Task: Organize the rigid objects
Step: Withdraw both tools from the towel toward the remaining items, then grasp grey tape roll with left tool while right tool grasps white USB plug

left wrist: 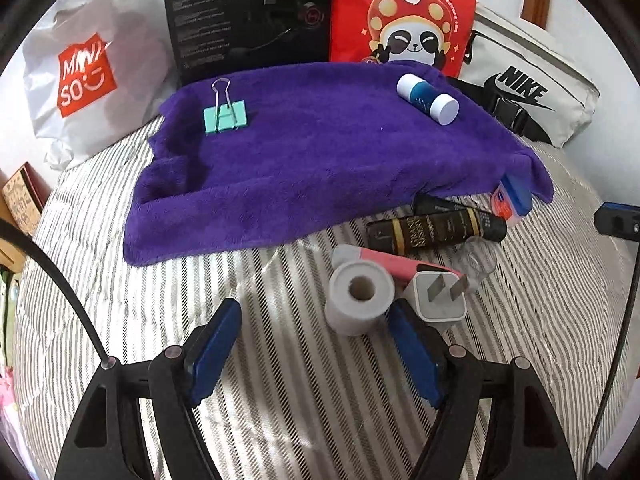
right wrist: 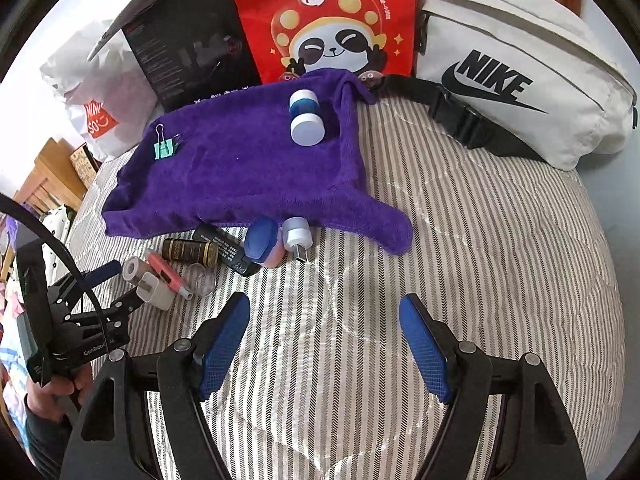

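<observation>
A purple towel (left wrist: 320,168) lies on the striped bed and carries a teal binder clip (left wrist: 226,118) and a blue-and-white bottle (left wrist: 428,98). In front of it sit a white tape roll (left wrist: 358,296), a white charger plug (left wrist: 438,294), a pink pen (left wrist: 384,260), a black-and-gold tube (left wrist: 436,230), a clear jar (left wrist: 480,260) and a blue-capped bottle (left wrist: 512,200). My left gripper (left wrist: 314,312) is open, its right finger next to the roll and plug. My right gripper (right wrist: 325,304) is open over bare bedding, short of the blue-capped bottle (right wrist: 262,244) and a white USB adapter (right wrist: 296,236).
Along the back stand a white Miniso bag (left wrist: 88,76), a black box (left wrist: 248,16), a red panda bag (left wrist: 404,12) and a white Nike bag (right wrist: 520,80) with a black strap. Wooden furniture (right wrist: 48,180) stands at the left. A person's hand (right wrist: 52,396) holds the left gripper.
</observation>
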`<action>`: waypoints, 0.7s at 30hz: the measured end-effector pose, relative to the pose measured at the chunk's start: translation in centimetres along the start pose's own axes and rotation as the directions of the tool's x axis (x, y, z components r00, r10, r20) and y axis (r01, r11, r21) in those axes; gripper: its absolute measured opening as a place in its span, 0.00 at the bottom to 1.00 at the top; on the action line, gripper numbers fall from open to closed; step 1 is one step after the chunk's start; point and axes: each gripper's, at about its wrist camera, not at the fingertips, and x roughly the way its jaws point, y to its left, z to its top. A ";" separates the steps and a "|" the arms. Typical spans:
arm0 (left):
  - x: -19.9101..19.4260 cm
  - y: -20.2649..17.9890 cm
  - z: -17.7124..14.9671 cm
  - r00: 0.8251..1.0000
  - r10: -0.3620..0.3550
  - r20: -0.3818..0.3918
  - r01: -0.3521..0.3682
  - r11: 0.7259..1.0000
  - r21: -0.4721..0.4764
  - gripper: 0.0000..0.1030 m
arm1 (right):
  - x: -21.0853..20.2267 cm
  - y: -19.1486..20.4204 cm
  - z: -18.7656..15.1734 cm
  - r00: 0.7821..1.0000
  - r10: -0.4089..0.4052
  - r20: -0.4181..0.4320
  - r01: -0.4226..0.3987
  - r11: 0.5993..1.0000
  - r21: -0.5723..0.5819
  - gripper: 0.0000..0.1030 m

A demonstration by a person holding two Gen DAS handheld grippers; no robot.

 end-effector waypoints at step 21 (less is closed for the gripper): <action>0.5 0.0 0.5 1.000 0.001 0.015 -0.001 1.000 -0.010 0.26 | 3.2 -0.3 0.8 1.000 0.012 0.009 -0.012 1.000 -0.015 0.74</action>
